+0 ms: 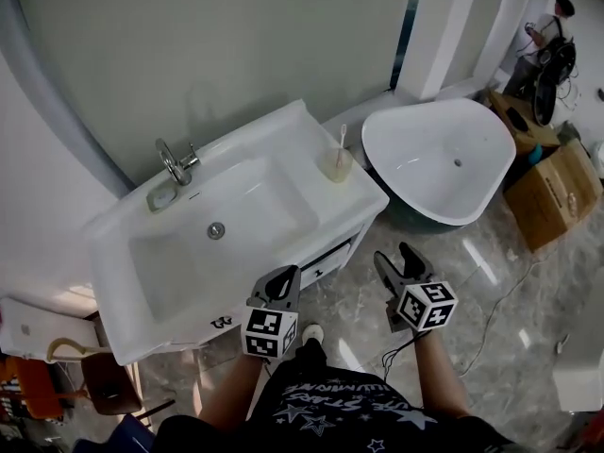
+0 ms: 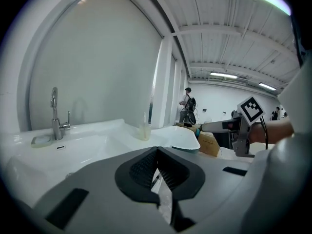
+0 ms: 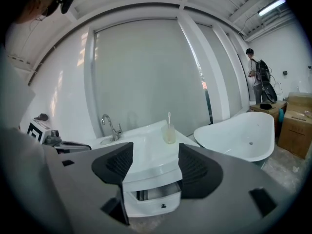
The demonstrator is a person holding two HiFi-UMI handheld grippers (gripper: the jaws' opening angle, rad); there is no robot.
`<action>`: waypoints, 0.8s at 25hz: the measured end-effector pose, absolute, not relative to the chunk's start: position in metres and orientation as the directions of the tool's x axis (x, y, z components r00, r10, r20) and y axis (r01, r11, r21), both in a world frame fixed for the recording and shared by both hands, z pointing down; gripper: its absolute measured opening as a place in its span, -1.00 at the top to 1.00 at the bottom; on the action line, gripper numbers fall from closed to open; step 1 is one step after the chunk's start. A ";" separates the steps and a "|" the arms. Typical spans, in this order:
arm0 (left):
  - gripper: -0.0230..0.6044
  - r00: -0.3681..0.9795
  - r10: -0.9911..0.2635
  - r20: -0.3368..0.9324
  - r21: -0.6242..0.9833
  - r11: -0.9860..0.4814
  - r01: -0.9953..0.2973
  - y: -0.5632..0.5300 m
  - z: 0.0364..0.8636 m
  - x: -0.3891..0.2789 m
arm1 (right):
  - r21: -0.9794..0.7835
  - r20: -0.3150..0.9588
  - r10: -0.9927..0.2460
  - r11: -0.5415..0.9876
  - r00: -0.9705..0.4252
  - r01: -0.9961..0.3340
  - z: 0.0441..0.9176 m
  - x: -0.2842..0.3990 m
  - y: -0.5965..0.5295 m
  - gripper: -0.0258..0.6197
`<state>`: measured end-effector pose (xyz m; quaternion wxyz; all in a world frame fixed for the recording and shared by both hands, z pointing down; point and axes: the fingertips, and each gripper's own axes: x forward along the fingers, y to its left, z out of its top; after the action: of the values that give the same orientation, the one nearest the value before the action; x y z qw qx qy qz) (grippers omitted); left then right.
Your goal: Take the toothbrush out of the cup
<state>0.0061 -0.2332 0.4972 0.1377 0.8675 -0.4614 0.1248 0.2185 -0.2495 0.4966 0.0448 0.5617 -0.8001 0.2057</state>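
A translucent cup (image 1: pixel 336 165) stands upright on the right side of the white vanity top (image 1: pixel 293 135), with a white toothbrush (image 1: pixel 342 141) leaning inside it. Both grippers hover in front of the vanity, below counter height and well short of the cup. My left gripper (image 1: pixel 282 281) is shut, its ridged pads meeting with nothing between them (image 2: pixel 157 154). My right gripper (image 1: pixel 400 258) is open and empty (image 3: pixel 155 161). The cup (image 3: pixel 169 134) and toothbrush (image 3: pixel 169 119) show straight ahead between the right jaws. In the left gripper view the cup (image 2: pixel 144 131) sits far off, above the jaws.
A chrome faucet (image 1: pixel 176 163) stands behind the sink basin (image 1: pixel 203 243). A vanity drawer (image 1: pixel 327 260) is slightly open. A white bathtub (image 1: pixel 440 159) sits right of the vanity. Cardboard boxes (image 1: pixel 557 192) and a person (image 1: pixel 549 38) are at the far right.
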 end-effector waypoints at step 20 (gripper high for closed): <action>0.88 0.517 -0.766 0.381 0.129 -0.510 -0.851 -0.376 0.509 0.015 | -0.314 0.326 -0.866 0.278 -0.378 -0.908 0.498 0.231 -0.424 0.02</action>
<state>0.0150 -0.3760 0.5092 0.1516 0.8576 -0.4714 0.1389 0.2311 -0.4242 0.4985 0.0454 0.5558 -0.7980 0.2285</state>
